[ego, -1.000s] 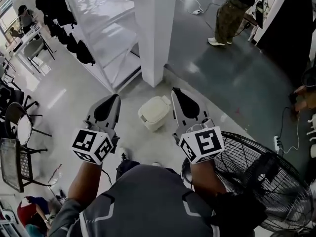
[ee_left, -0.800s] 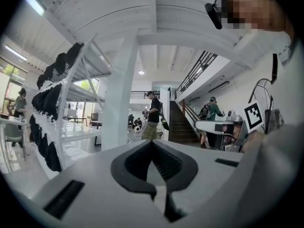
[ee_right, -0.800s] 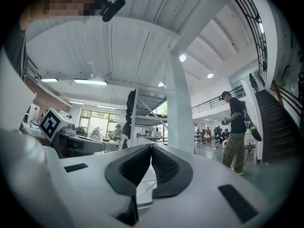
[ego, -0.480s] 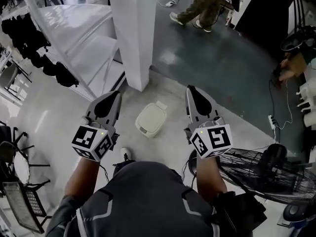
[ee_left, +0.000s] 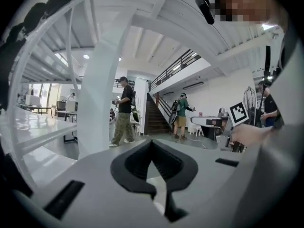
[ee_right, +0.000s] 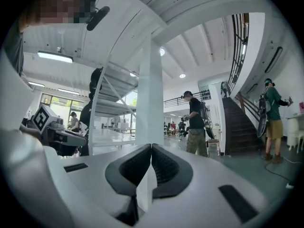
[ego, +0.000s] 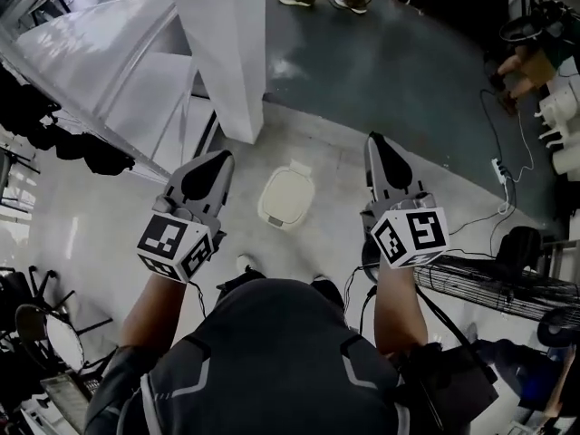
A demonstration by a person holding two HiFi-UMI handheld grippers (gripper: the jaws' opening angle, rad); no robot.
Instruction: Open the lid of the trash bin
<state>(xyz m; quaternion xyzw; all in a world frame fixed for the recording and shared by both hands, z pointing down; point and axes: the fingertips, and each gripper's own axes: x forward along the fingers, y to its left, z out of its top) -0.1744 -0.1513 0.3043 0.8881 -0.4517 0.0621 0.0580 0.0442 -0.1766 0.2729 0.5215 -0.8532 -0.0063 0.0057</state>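
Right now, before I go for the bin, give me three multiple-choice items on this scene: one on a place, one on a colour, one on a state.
1. Where is the trash bin?
A) On the floor ahead, seen between the left claw and the right claw in the head view
B) Up on the white shelving
C) Held in the right claw

2. What colour is the bin?
A) Black
B) Cream
C) Green

3. How is the bin's lid?
A) Down, covering the top
B) Swung up
C) Off and lying beside the bin

Answers:
1. A: it stands on the pale floor near the white pillar, and neither claw touches it.
2. B: body and lid are both an off-white cream.
3. A: the head view shows a flat lid over the whole top, with no opening.
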